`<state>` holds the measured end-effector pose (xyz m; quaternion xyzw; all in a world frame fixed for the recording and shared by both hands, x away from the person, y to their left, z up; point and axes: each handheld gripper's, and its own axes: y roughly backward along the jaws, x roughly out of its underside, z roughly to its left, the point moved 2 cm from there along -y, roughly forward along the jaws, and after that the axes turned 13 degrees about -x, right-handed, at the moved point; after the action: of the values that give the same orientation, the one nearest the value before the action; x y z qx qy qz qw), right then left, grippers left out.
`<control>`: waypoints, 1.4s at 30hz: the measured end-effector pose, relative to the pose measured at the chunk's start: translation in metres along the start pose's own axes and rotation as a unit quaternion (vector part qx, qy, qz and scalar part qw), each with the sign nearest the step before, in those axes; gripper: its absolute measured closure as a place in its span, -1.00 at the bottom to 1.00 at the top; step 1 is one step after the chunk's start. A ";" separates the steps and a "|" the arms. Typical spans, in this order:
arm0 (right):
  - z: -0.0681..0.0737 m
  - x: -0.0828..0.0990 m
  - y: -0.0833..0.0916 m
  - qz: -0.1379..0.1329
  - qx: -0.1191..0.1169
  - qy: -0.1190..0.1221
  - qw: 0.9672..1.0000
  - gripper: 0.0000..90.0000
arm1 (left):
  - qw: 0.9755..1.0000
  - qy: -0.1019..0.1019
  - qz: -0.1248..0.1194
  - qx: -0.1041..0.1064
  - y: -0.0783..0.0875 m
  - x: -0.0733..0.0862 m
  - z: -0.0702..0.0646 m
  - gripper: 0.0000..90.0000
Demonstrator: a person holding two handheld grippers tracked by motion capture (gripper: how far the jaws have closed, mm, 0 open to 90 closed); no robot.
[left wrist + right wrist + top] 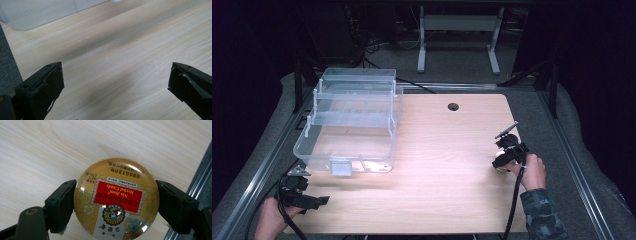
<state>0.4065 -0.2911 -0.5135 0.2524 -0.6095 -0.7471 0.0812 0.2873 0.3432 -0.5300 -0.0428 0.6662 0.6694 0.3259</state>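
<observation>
A: Starting at the left, why is the left gripper (pixel 304 199) parked at the near corner of the table (pixel 447 200)?

B: It looks like it is waiting. Its fingers (pixel 47 85) are spread wide with nothing but bare wood between them, and they point roughly toward the clear plastic box (pixel 349 125), whose wall shows at the top of the left gripper view (pixel 37 12). My guess is that the hand is kept near in case the box needs steadying.

A: And the box, why is it standing open like that?

B: Its tiered trays are fanned up and back, so the deep bottom compartment is exposed from above. That reads as a container made ready to receive something.

A: Then the right side?

B: The right gripper (pixel 508 156) is near the table's right edge, well apart from the box. In the right gripper view its fingers (pixel 61 205) press on opposite sides of a round gold candy tin (pixel 116 200), label facing the camera. Gripping across the rim is sensible: the flat lid offers no hold, the sides do.

A: Is the tin lifted?

B: I cannot tell; it sits close above or on the wood. I judge the box to be its destination.
</observation>
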 end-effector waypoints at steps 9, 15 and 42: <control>-0.030 0.015 -0.011 0.014 0.023 -0.040 0.999 -0.56 | 1.000 -0.002 0.001 -0.001 0.001 -0.001 0.001 -1.00; -0.038 0.022 -0.018 0.018 0.010 -0.057 0.998 -0.56 | 1.000 0.001 0.000 -0.002 0.001 -0.001 0.001 -1.00; 0.018 0.071 0.013 -0.070 -0.017 -0.032 0.997 -0.96 | 1.000 0.000 -0.009 -0.014 0.023 -0.015 0.016 -1.00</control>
<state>0.3341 -0.3088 -0.5189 0.2690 -0.5797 -0.7690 0.0136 0.2943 0.3547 -0.5009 -0.0528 0.6564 0.6758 0.3313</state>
